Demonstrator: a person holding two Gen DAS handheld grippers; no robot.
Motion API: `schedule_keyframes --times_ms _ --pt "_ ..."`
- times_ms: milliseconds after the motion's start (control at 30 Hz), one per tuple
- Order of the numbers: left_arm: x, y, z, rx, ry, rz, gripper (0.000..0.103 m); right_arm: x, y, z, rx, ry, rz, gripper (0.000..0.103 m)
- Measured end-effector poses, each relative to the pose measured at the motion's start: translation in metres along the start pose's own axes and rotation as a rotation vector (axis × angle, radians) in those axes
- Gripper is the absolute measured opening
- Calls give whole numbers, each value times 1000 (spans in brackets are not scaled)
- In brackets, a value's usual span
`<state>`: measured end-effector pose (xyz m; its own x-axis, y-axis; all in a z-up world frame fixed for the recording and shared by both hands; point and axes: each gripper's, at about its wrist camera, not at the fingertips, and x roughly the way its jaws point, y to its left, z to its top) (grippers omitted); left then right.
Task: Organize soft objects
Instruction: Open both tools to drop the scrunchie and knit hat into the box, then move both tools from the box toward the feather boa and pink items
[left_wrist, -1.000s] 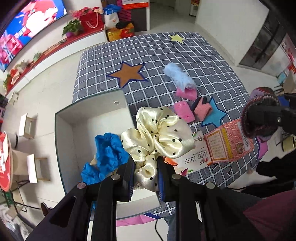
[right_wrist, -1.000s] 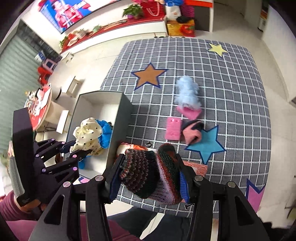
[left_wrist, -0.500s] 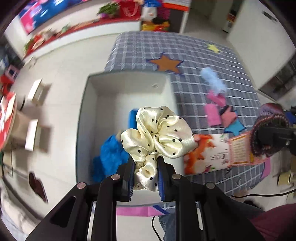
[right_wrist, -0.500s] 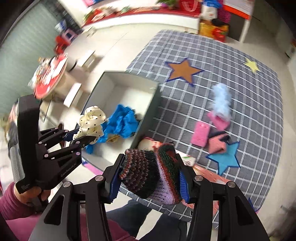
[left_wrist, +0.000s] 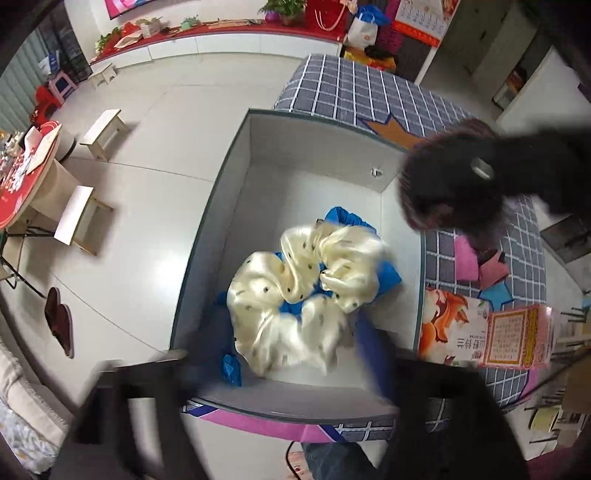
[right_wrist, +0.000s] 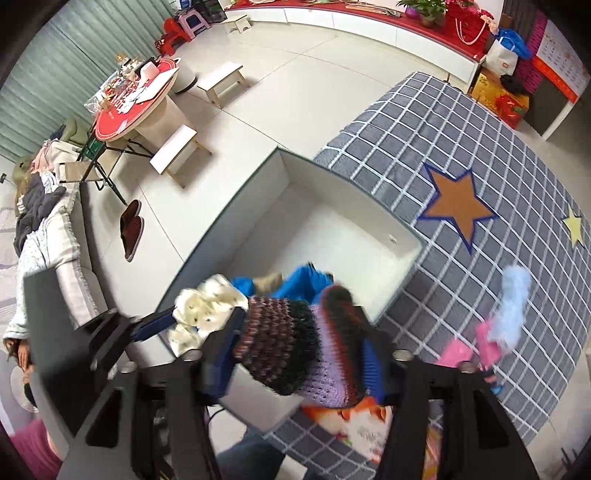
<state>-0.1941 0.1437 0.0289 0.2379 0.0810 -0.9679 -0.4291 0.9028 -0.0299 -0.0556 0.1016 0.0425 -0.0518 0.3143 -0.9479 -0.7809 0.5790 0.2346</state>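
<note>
the box (left_wrist: 236, 177) holds a cream scrunchie (left_wrist: 306, 291) lying on blue cloth (left_wrist: 388, 273). the left gripper (left_wrist: 291, 373) is spread, blurred, clear of the scrunchie. the right gripper (right_wrist: 299, 354) pinches a knit hat (right_wrist: 291, 343) over the box's edge.

Upside-down Chinese characters on the carton (left_wrist: 491, 341), too blurred to read.
</note>
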Motion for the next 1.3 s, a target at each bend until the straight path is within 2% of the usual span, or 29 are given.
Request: schedule_keyframes --times_ms 33,100,133,167,200,333,533,800,1300 --pt "0 1 -2 -4 -3 -3 87 2 0 4 1 1 1 83" --pt "3 4 -6 -15 23 -9 93 5 -1 9 -5 7 -8 100" --pt "6 6 -10 -26 45 -29 95 5 -1 9 -10 13 -30 102" --pt "8 8 -11 -39 62 -47 96 5 0 10 -14 21 -45 102" --pt "10 10 -14 -55 84 -72 103 5 2 9 -21 35 -69 102" --pt "15 15 -25 -112 125 -176 103 4 0 -1 -40 84 -147 102" --pt "11 13 -26 -111 119 -160 103 -1 -13 -18 -7 127 -135 102" --pt "11 12 -20 -98 120 -123 103 -4 -13 -22 6 130 -121 102" --pt "10 5 -19 -83 121 -142 103 -7 -20 -28 21 136 -113 102"
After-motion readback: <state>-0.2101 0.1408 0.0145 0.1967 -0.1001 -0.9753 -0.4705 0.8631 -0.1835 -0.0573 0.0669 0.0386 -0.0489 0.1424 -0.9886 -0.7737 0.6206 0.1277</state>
